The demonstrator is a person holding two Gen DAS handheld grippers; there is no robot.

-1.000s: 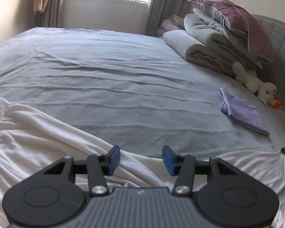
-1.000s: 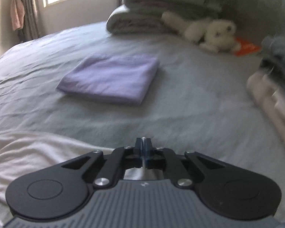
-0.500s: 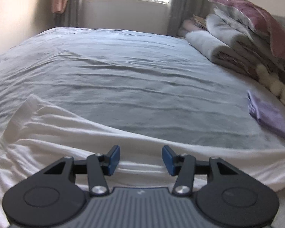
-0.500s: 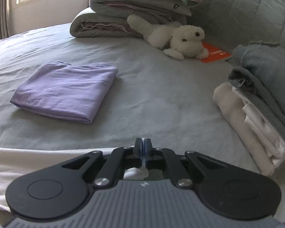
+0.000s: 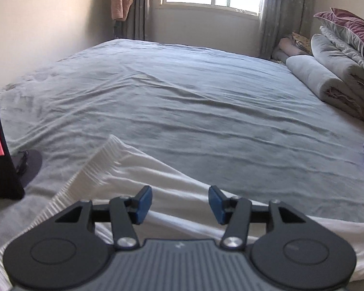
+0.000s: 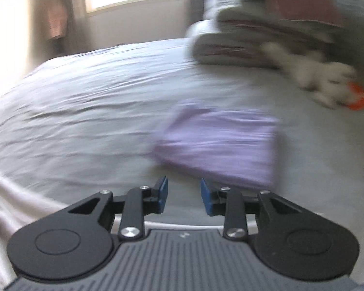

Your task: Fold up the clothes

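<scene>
White garment (image 5: pixel 157 181) spread flat along the near edge of the bed (image 5: pixel 182 101); both grippers above it, neither holding it.

Left gripper (image 5: pixel 180 203): jaws spread, nothing between the blue pads (image 5: pixel 143 203); it hangs over the garment near its ribbed waistband (image 5: pixel 102 160), which points toward the bed's left edge. Right gripper (image 6: pixel 184 198): jaws parted and have just been opening, nothing between them; a strip of white cloth shows just under its body. Right view is motion-blurred. Folded lilac cloth (image 6: pixel 220 143) lies on the bed just beyond the right gripper; white plush toy (image 6: pixel 320 77) and stacked quilts (image 5: pixel 339 72) at the far right edge. Dark phone on a stand (image 5: pixel 0 150) at the bed's left edge.
</scene>
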